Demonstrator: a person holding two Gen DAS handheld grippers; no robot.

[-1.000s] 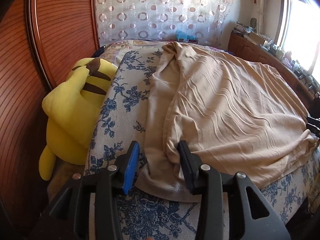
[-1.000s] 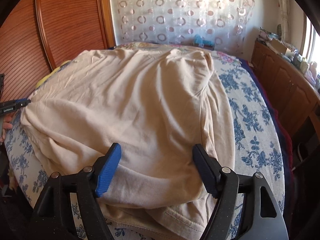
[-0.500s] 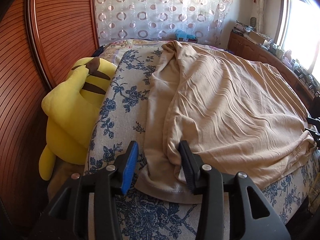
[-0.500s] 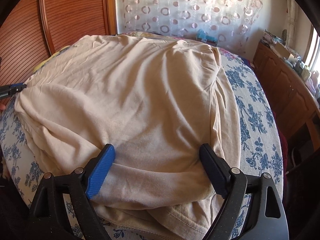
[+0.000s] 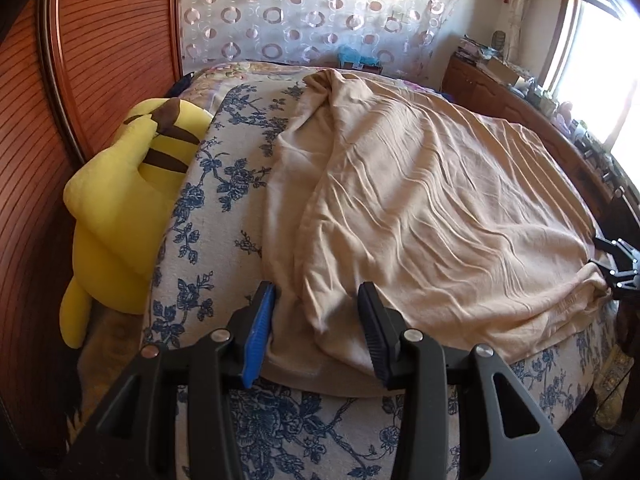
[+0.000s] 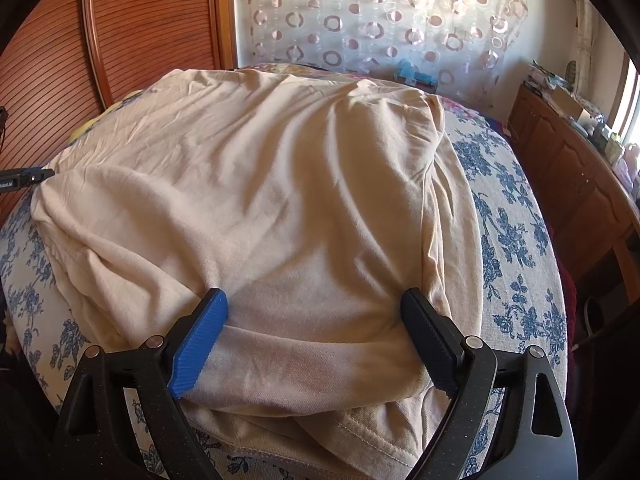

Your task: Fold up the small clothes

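Observation:
A beige garment [image 5: 420, 200] lies spread over the bed's blue-flowered cover [image 5: 224, 208], with its left side folded inward. My left gripper [image 5: 316, 288] rests at the near left corner. Its jaws are partly apart, with a loose ridge of cloth lying between them unpinched. In the right wrist view the same garment [image 6: 260, 184] fills the bed. My right gripper [image 6: 312, 296] stands wide open at the near right corner, and a rolled fold of the hem lies slack between its pads. Each gripper shows at the edge of the other's view: the right gripper [image 5: 618, 264] and the left gripper [image 6: 24, 178].
A yellow plush toy [image 5: 120, 208] is wedged between the bed and the ribbed wooden panel [image 5: 80, 80] on the left. A wooden cabinet [image 6: 580, 168] with clutter on top runs along the right under a bright window. A circle-patterned curtain [image 6: 380, 20] hangs behind the bed.
The right gripper's jaws have spread wider around the hem fold, which now lies loose. The left gripper and the cloth by it look the same.

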